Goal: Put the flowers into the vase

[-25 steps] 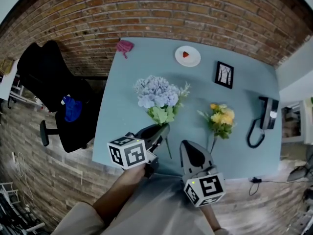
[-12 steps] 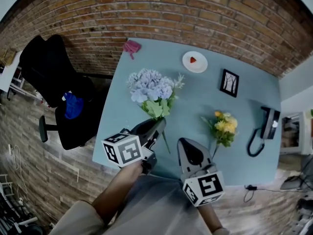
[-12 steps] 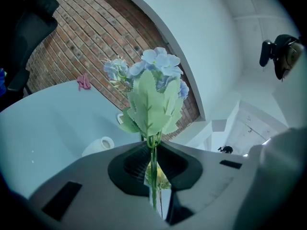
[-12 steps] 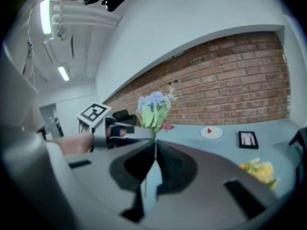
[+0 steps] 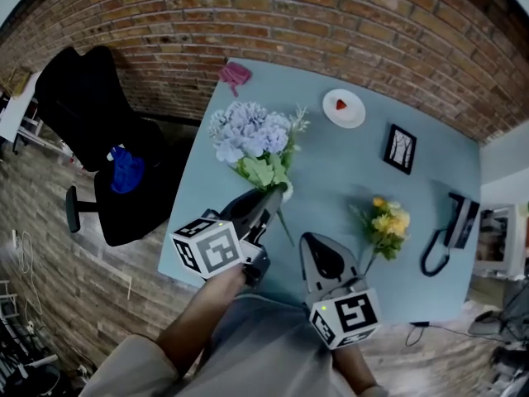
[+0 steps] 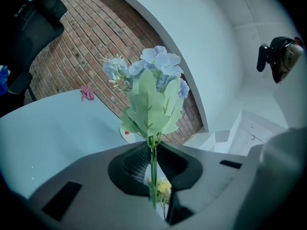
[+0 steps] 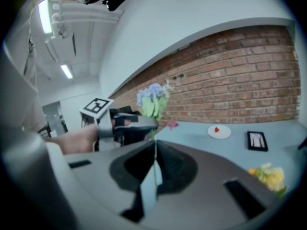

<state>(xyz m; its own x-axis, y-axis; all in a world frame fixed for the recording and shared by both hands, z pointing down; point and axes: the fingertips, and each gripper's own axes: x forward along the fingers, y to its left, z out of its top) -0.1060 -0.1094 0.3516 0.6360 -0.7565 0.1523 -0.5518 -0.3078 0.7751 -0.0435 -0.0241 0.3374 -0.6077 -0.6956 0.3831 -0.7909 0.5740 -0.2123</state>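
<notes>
Left gripper (image 5: 269,197) clamps the blue hydrangea bouquet (image 5: 248,135) low on its stem. Right gripper (image 5: 312,240) is closed and empty. No vase in view, so carry the stem upright. Yellow bouquet (image 5: 388,222) lies toward the counter's (image 5: 347,172) front right corner.

Bouquet (image 5: 387,224) lies on table (image 5: 331,184), plate (image 5: 344,107) and frame (image 5: 400,148) behind it.

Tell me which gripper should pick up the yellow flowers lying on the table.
Right. The right gripper has its jaws together on nothing, and the yellow flowers lie on its side of the table. The left gripper is occupied: it is shut on the stem of the blue flowers.
</notes>
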